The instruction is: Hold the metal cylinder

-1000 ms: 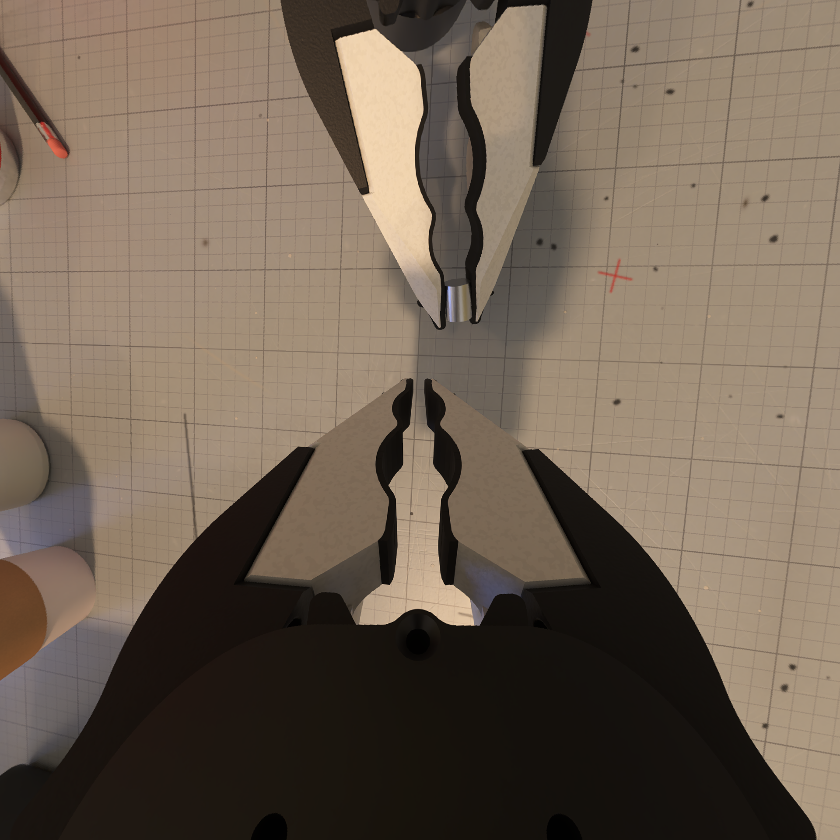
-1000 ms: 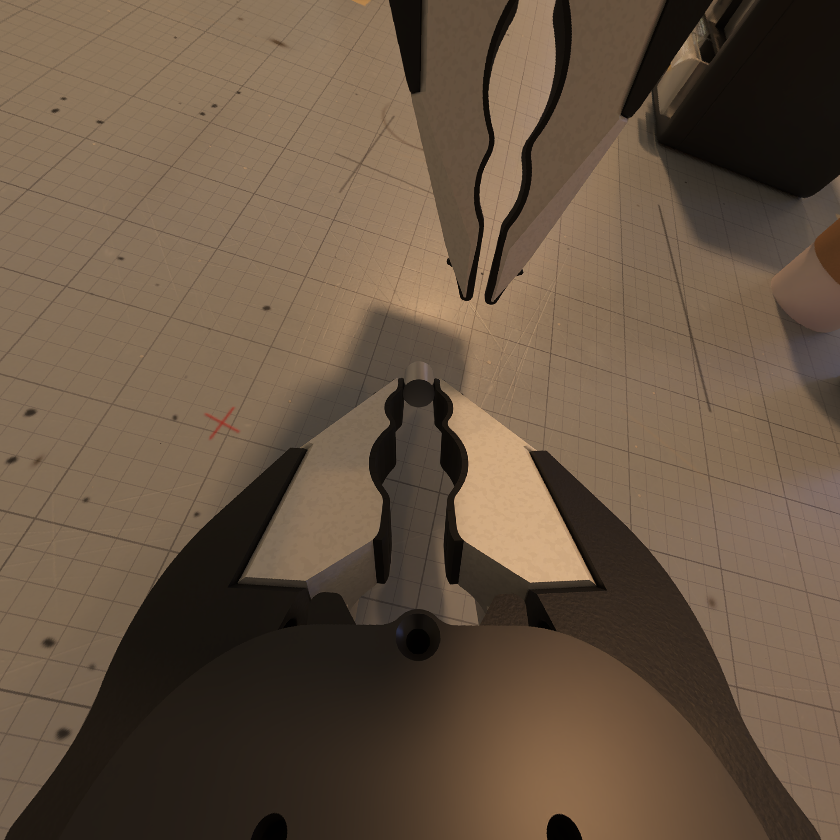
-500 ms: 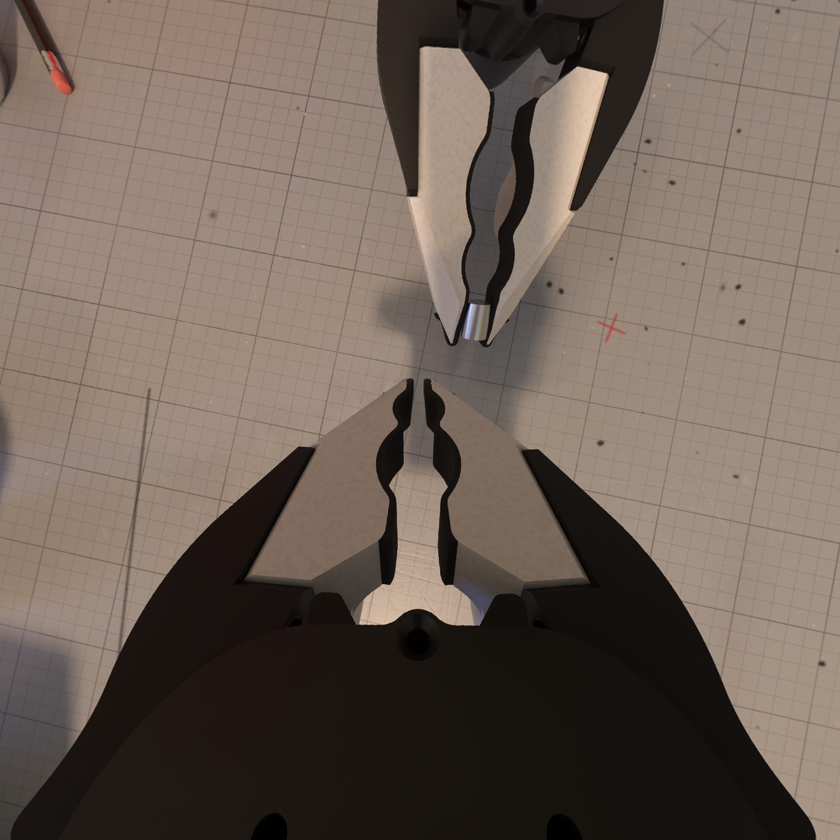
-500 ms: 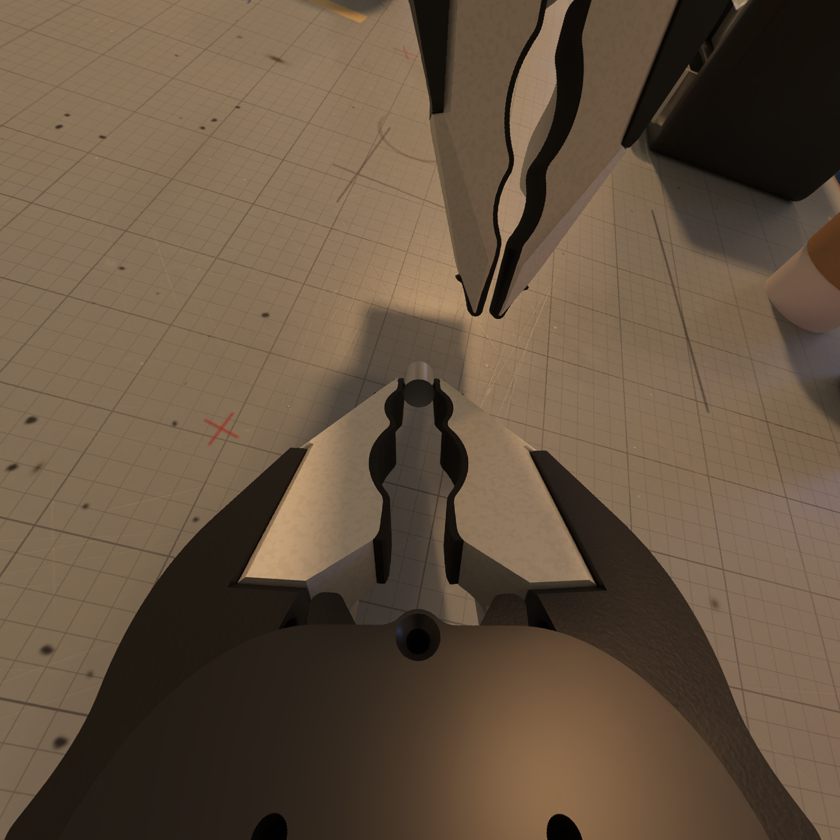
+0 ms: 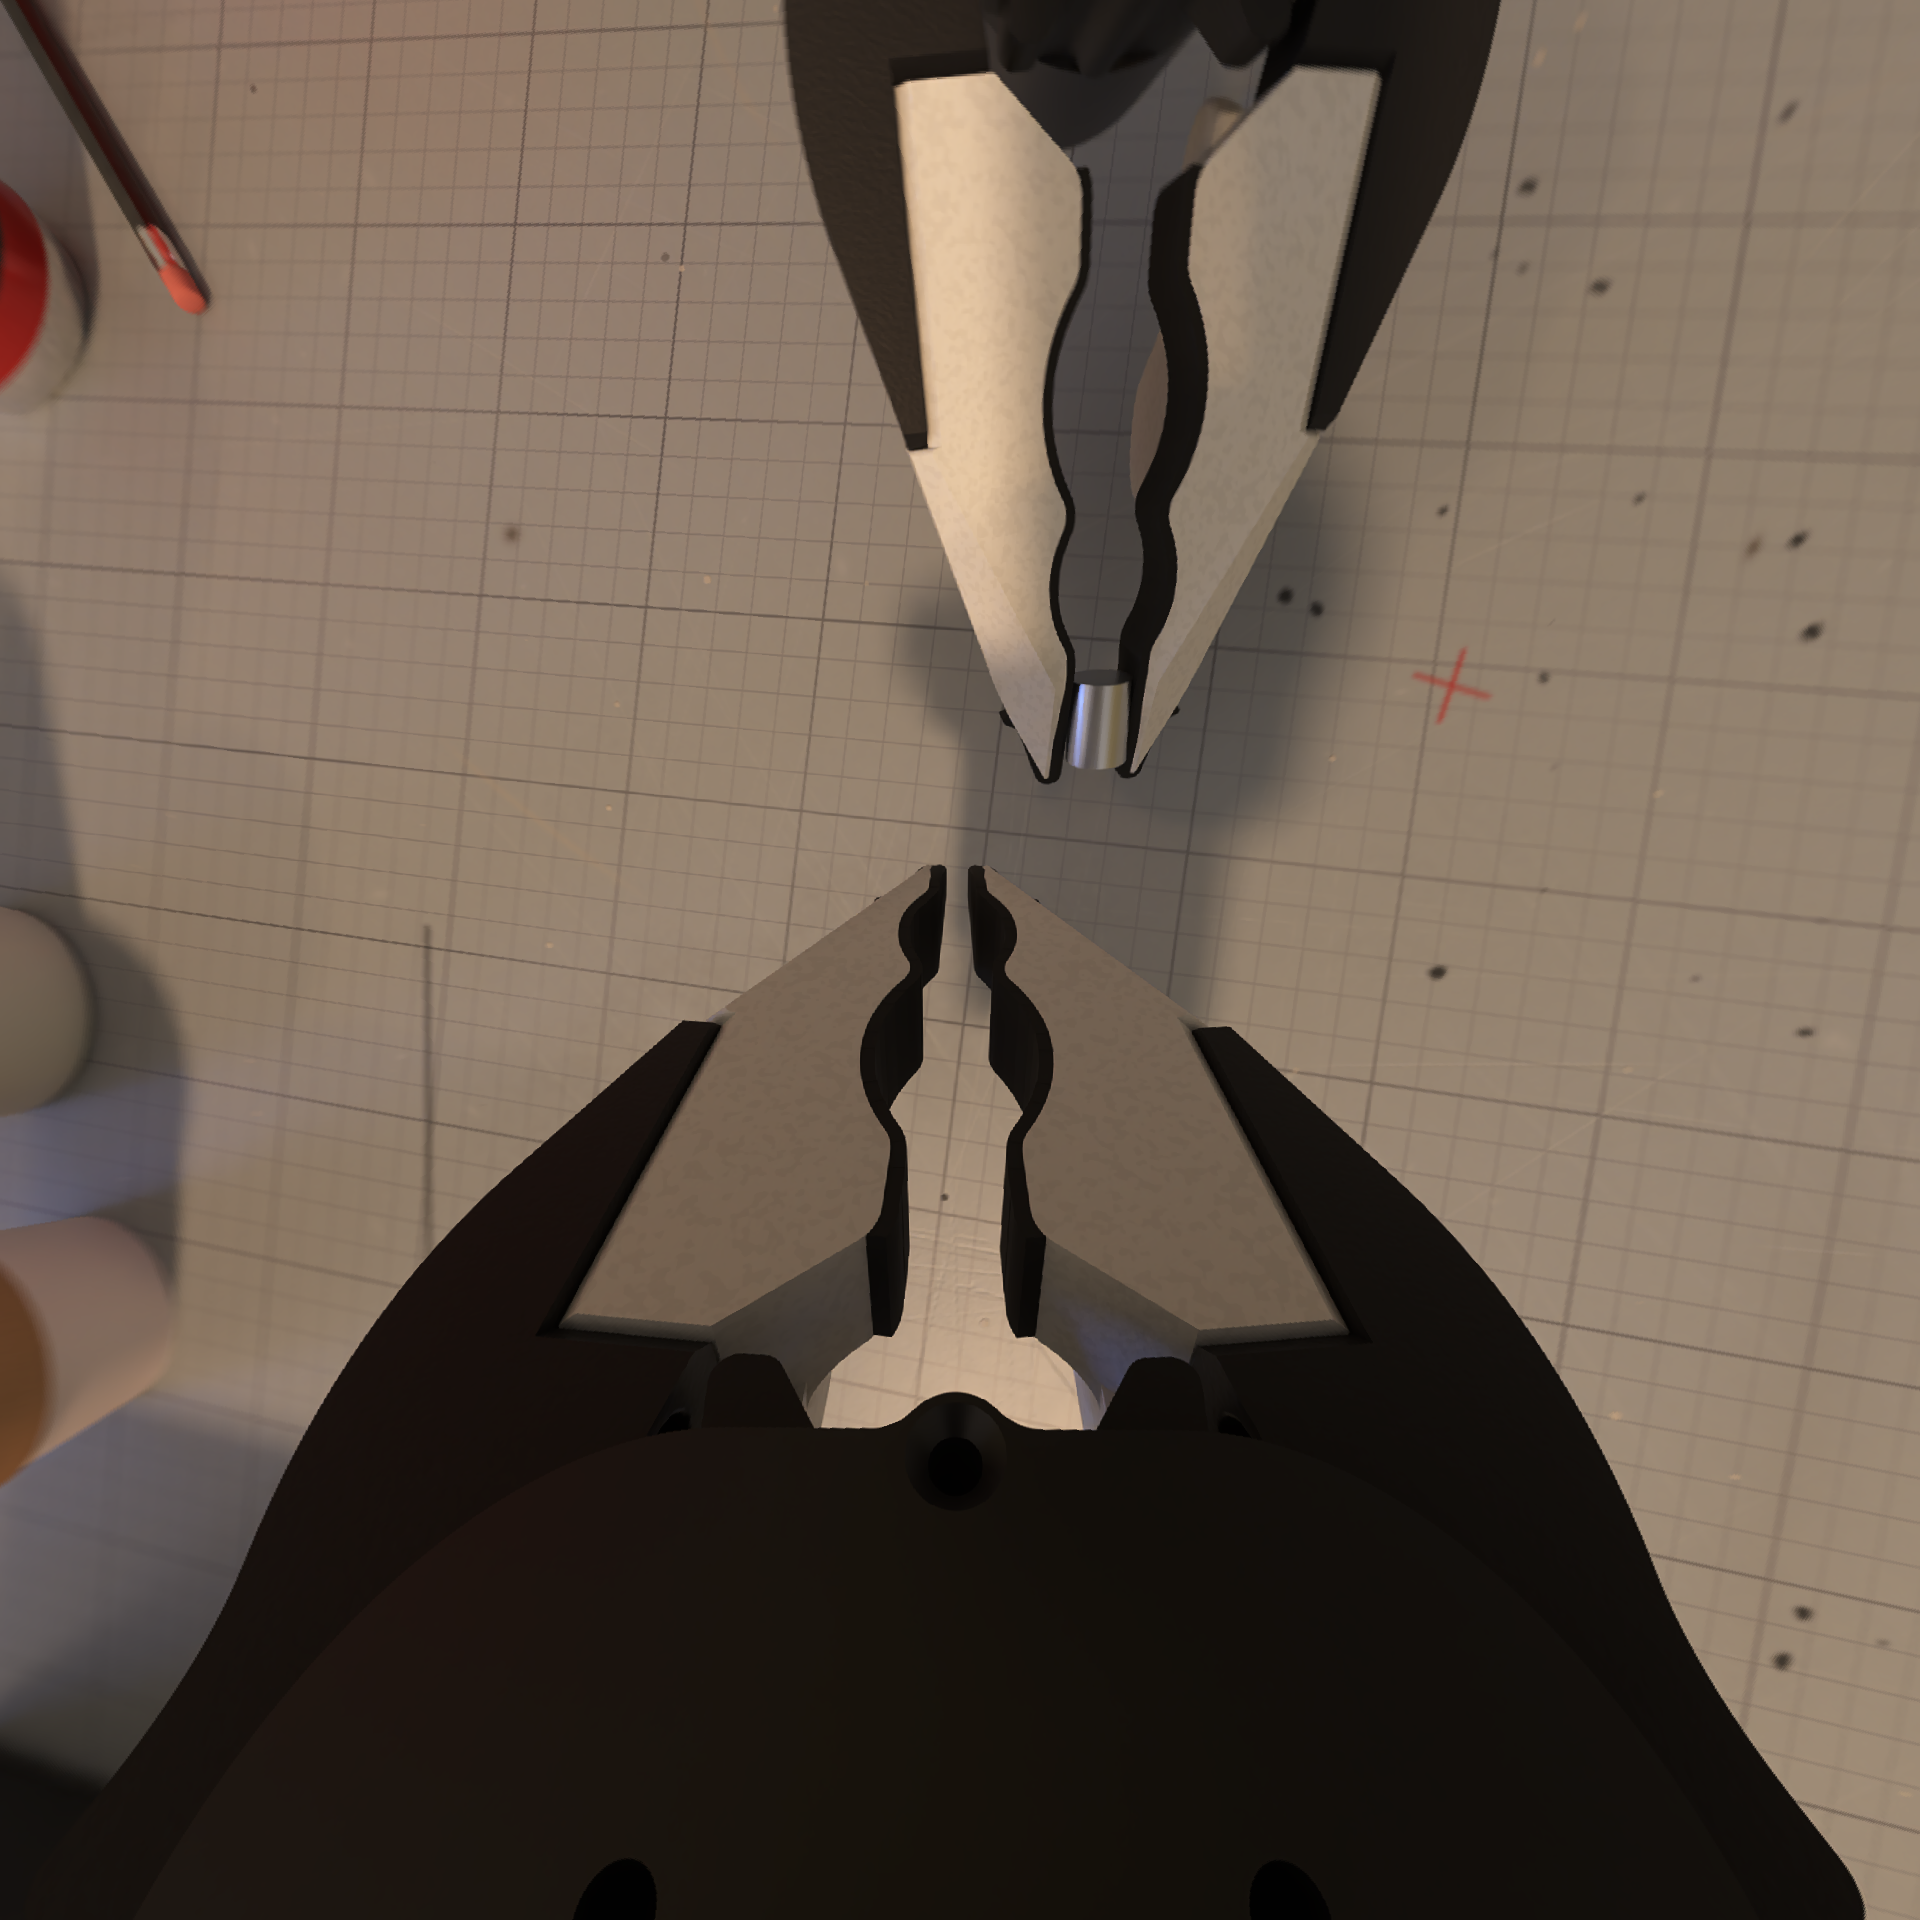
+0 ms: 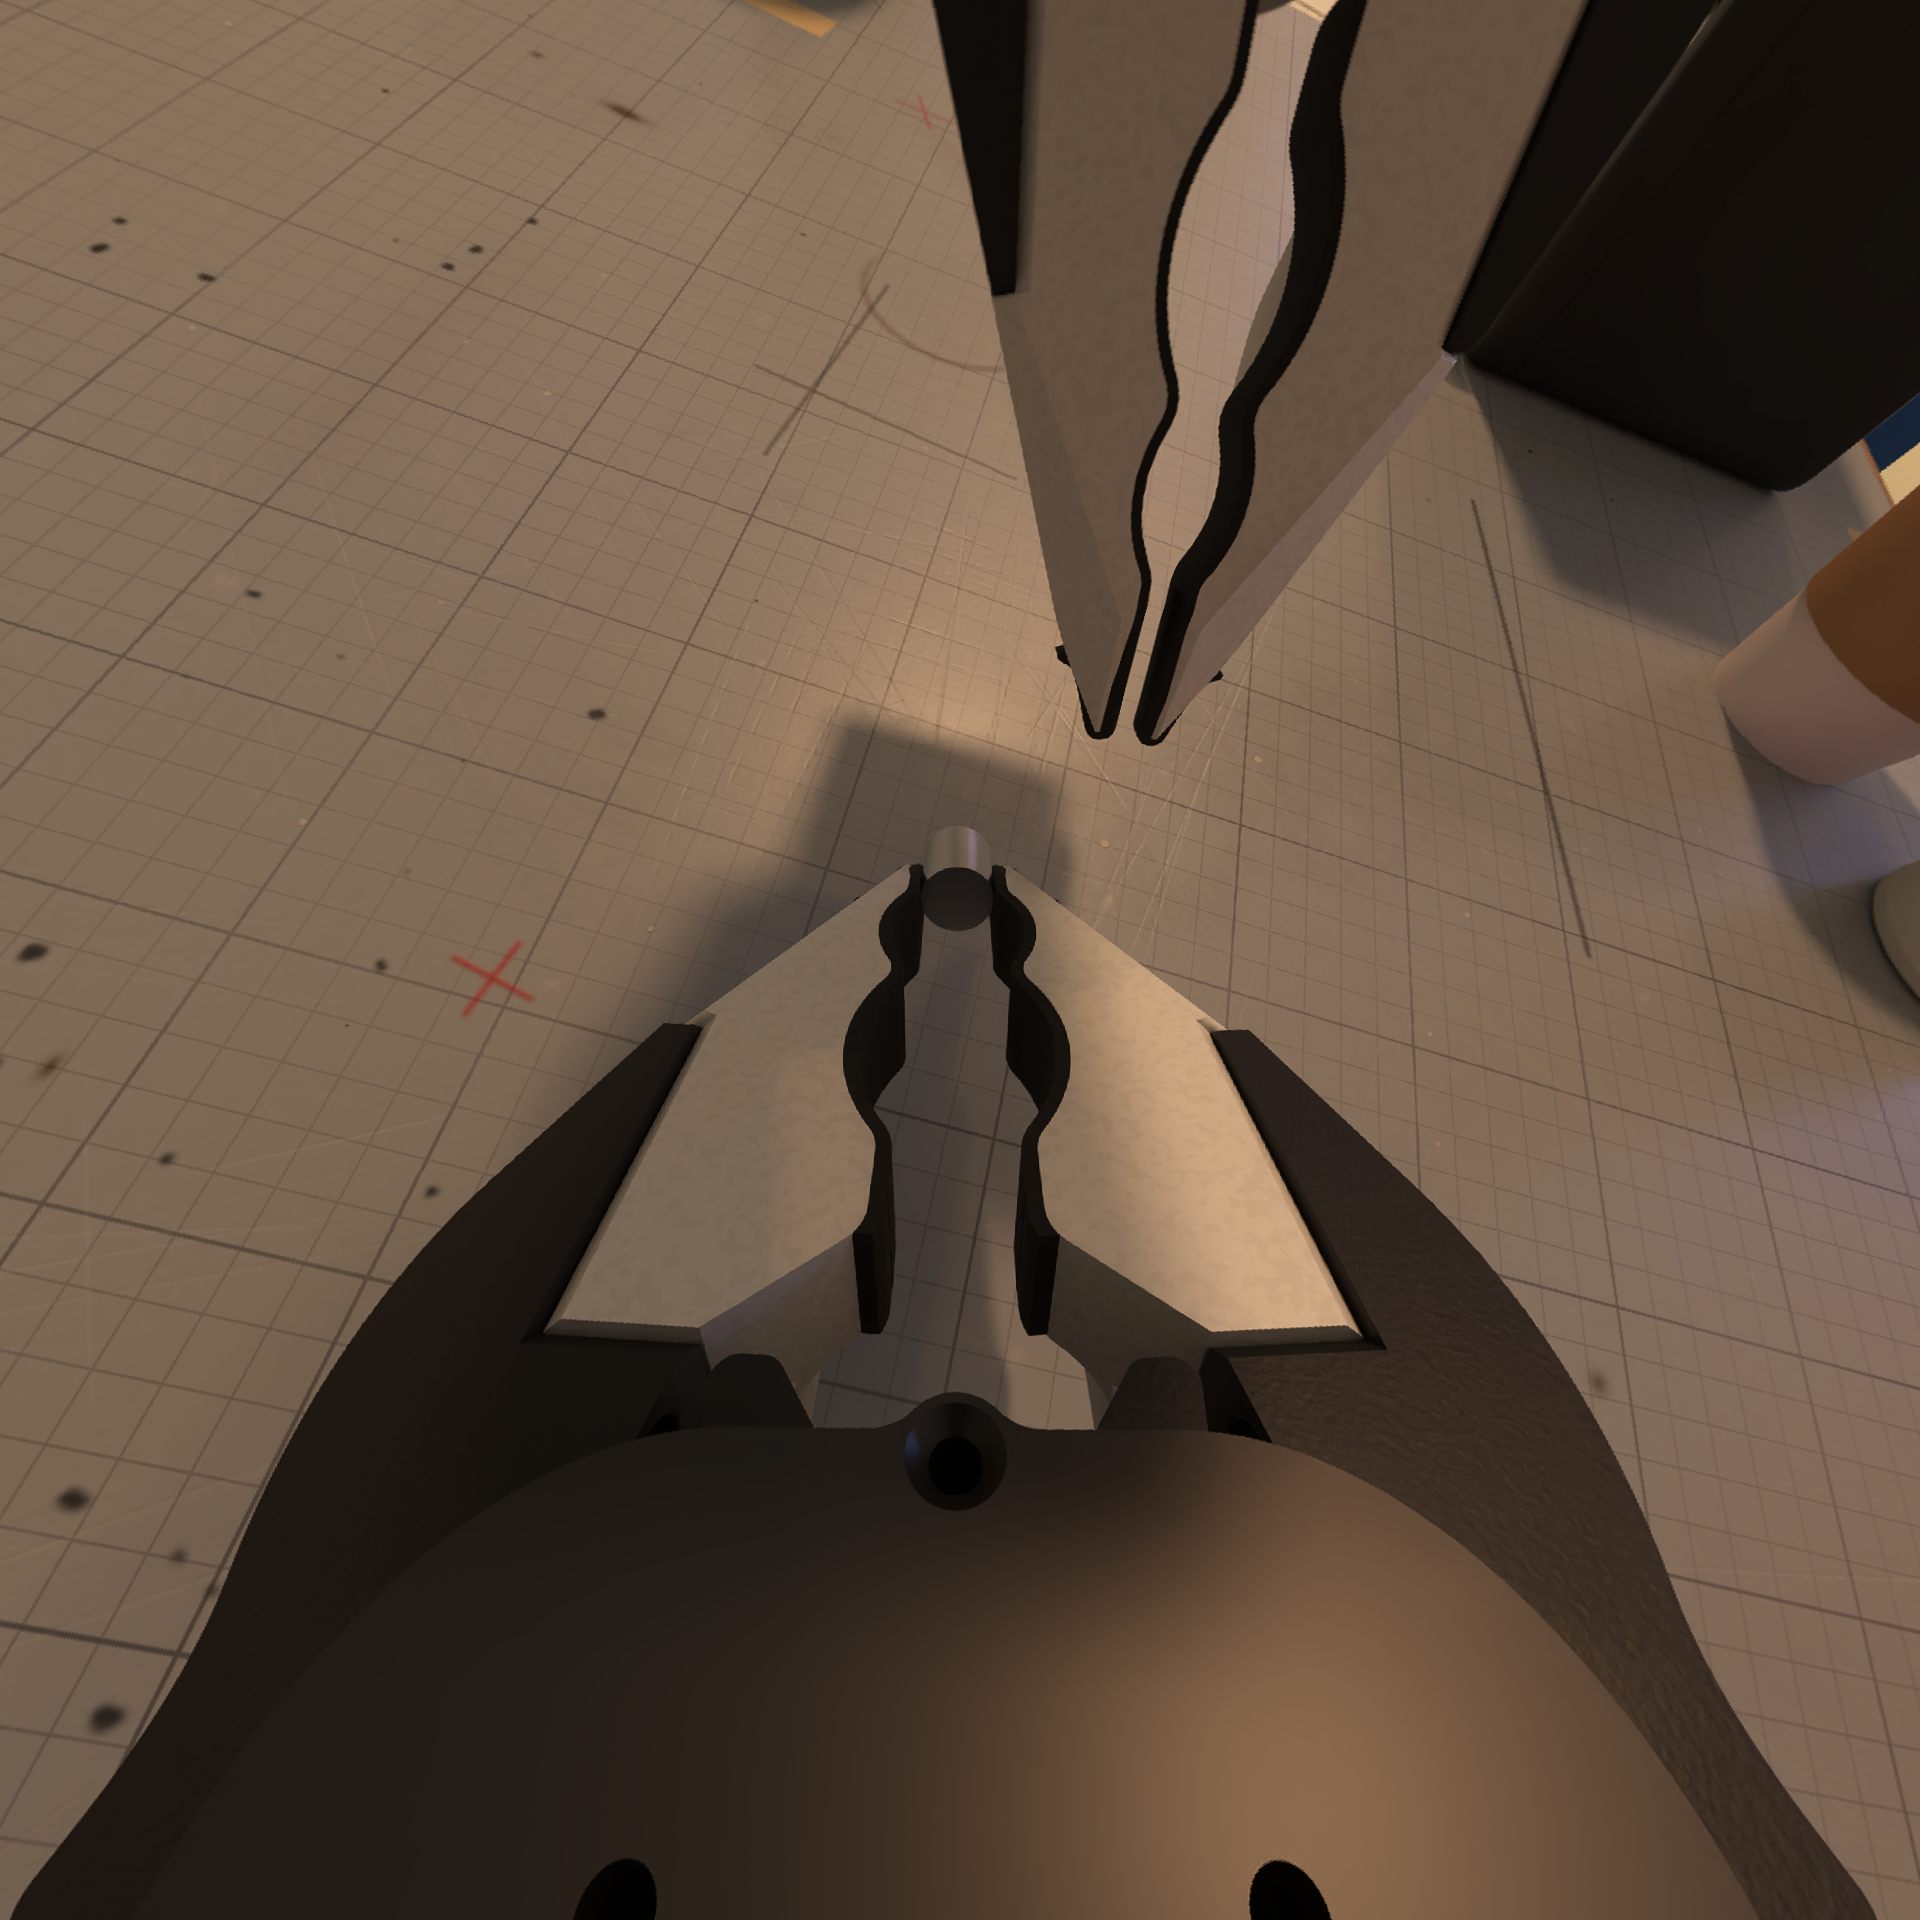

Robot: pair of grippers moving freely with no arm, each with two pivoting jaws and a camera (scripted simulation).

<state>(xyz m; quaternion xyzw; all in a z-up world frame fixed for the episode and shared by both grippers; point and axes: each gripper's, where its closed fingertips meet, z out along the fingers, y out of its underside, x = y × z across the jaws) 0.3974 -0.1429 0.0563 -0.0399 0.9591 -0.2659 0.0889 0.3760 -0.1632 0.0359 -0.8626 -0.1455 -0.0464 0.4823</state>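
A small shiny metal cylinder [image 6: 956,891] is pinched between the tips of my right gripper [image 6: 956,883], held above the grid mat. In the left wrist view the same cylinder [image 5: 1097,725] shows in the right gripper [image 5: 1091,769], which points toward me from the top of the frame. My left gripper [image 5: 957,873] is shut and empty, its tips a short way in front of the cylinder and slightly left of it. In the right wrist view the left gripper [image 6: 1122,727] hangs tip-down just beyond the cylinder.
A beige grid cutting mat [image 5: 520,675] with dark specks and a red cross [image 5: 1450,684] lies below. A red-tipped pen [image 5: 156,234], a red-and-white container [image 5: 31,301] and pale rolls [image 5: 42,1008] sit at the left. A black box [image 6: 1714,229] and an orange-and-white roll [image 6: 1829,655] stand at right.
The two grippers have shifted relative to each other: the left gripper came closer over the mat, and the right gripper with the cylinder sits slightly lower and larger in its view. Both grips are unchanged.
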